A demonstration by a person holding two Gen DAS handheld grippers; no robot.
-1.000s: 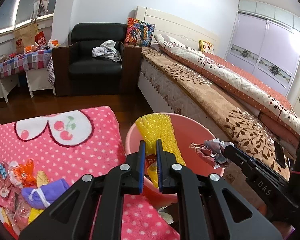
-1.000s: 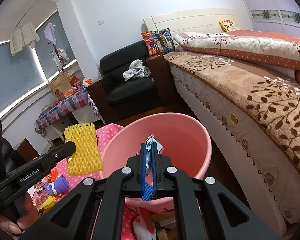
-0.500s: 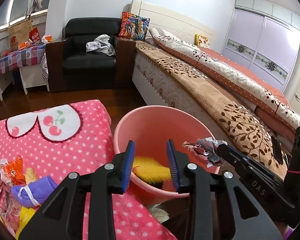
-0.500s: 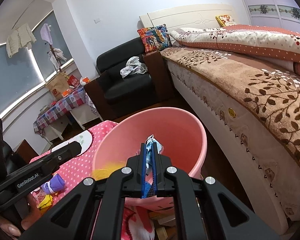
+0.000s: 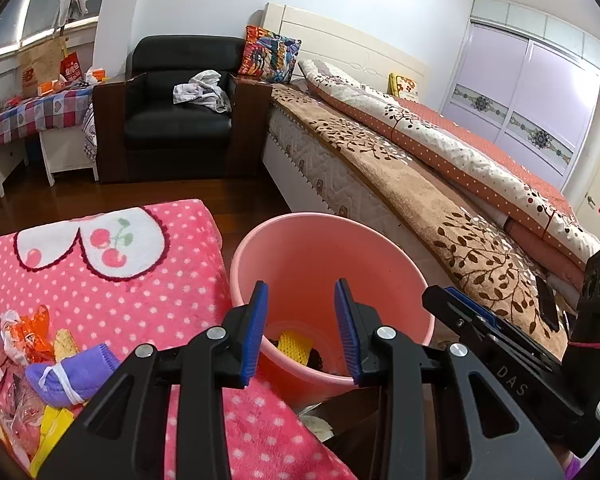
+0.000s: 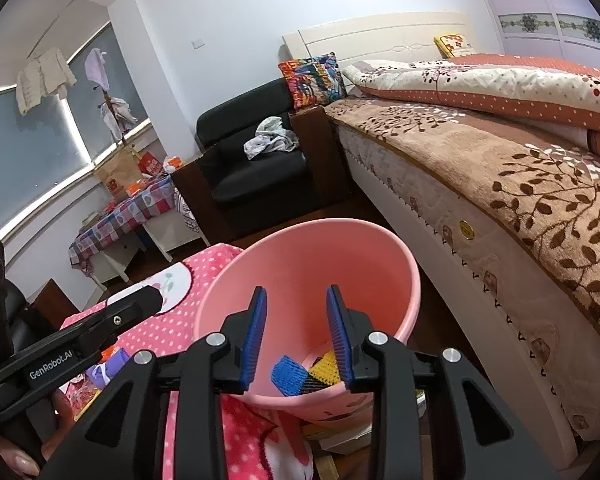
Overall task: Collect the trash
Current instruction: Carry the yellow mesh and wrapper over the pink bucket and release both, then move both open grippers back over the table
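Observation:
A pink bucket [image 5: 256, 248] stands beside the pink polka-dot cloth [image 5: 148, 288]; it also shows in the right wrist view [image 6: 380, 248]. My left gripper [image 5: 302, 330] is open and empty over its near rim. My right gripper [image 6: 296, 336] is open and empty over the bucket too. Inside lie a yellow foam net [image 5: 294, 344] and a blue foam net [image 6: 286, 374]. Several wrappers [image 5: 32, 332] and a purple bundle [image 5: 72, 372] lie on the cloth at the left.
A bed [image 5: 440, 184] runs along the right of the bucket. A black armchair [image 5: 176, 120] stands at the back, with a checked table [image 5: 28, 116] to its left. Dark wood floor lies between.
My left gripper opened and dropped the yellow foam net into the bucket. My right gripper then opened; the crumpled wrapper it held is gone from its jaws.

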